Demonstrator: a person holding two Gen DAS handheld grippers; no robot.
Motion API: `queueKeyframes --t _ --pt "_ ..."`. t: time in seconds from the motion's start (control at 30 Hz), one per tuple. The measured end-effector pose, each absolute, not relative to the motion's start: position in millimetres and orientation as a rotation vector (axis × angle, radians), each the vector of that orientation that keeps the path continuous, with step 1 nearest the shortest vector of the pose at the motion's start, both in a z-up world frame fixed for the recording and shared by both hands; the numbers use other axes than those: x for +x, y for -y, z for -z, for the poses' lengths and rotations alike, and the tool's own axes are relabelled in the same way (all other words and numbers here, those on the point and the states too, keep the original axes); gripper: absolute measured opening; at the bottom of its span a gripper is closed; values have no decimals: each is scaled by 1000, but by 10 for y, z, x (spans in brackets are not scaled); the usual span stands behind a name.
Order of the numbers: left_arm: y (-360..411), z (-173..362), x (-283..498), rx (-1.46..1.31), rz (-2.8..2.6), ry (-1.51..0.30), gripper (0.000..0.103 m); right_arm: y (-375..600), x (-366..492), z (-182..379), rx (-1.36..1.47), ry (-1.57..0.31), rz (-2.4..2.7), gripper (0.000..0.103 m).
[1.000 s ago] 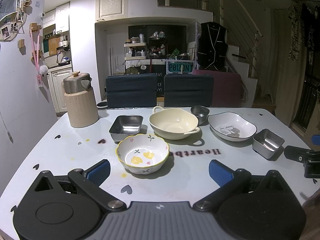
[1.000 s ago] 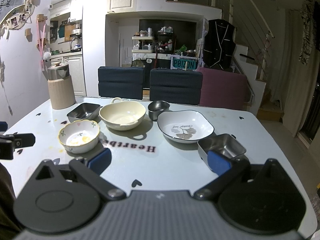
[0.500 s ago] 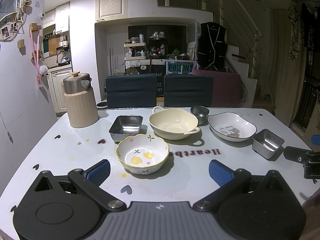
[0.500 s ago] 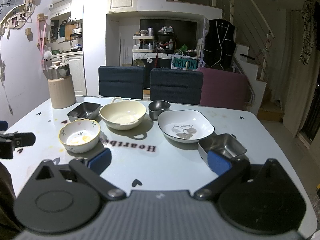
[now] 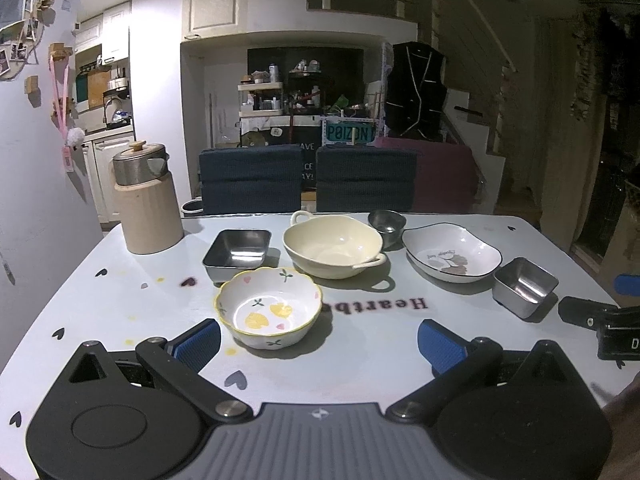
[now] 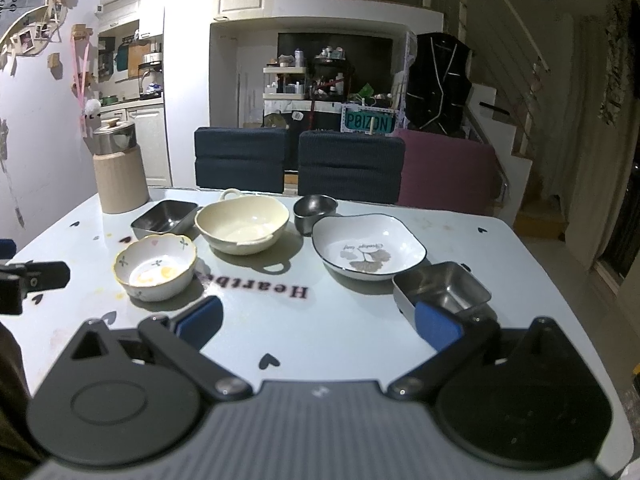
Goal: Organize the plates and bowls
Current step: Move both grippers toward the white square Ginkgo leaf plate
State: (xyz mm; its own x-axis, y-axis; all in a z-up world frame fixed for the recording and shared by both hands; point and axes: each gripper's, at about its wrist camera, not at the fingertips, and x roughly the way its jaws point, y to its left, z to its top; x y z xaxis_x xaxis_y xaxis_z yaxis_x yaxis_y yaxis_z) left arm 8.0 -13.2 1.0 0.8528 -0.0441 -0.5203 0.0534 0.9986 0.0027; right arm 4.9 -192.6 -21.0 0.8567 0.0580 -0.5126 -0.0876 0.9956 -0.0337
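bowls and plates sit spread across the pale table (image 5: 120,320), and i'm looking them over from the near edge. closest to my left gripper (image 5: 319,342) is the scalloped flower bowl (image 5: 269,306), yellow-rimmed, nothing in it but its painted yellow and pink marks. behind it, a square steel dish (image 5: 237,251), nothing in it, just beside the big cream bowl with handles (image 5: 333,245), which also holds nothing. tucked behind the cream bowl's right side is a small round steel cup (image 5: 386,224); i can't see into it. right of that, the white leaf-print plate (image 6: 368,250) with its dark rim, bare apart from the print. nearest my right gripper (image 6: 319,322) is a second square steel dish (image 6: 442,290), with no contents.

a tan canister with a steel lid (image 5: 144,200) stands at the far left corner of the table, well apart from the dishes.

my left fingers (image 5: 196,344) are spread wide, holding nothing, hanging just short of the flower bowl without touching it. my right fingers (image 6: 436,326) are just as wide apart and carry nothing too; the right-hand blue pad overlaps the near wall of the steel dish in my view, but i can't tell whether it touches.
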Motion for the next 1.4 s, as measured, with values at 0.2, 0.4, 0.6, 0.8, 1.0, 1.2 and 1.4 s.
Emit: queueKeyframes --t 0.2,0.4,0.6,0.8,1.0,1.2,1.4 --pt "276 -5 204 23 75 -550 103 2060 122 215 -57 -544 -45 103" --pt "436 -74 377 -6 102 -515 103 2267 278 178 -71 -514 0 103" --pt "552 -161 616 -72 113 -485 103 2473 574 118 -88 -465 2 103" --pt "733 -214 947 -128 103 -455 103 2610 1021 60 -101 -425 -79 103" --pt "1035 -189 1341 -185 143 -455 103 2819 1604 41 -64 -400 -86 103" --pt "1267 17 1790 -247 161 -487 102 2987 2192 163 -94 -423 -72 103" --pt "1364 406 2253 -303 146 -560 98 3168 2709 366 -115 -514 -125 102"
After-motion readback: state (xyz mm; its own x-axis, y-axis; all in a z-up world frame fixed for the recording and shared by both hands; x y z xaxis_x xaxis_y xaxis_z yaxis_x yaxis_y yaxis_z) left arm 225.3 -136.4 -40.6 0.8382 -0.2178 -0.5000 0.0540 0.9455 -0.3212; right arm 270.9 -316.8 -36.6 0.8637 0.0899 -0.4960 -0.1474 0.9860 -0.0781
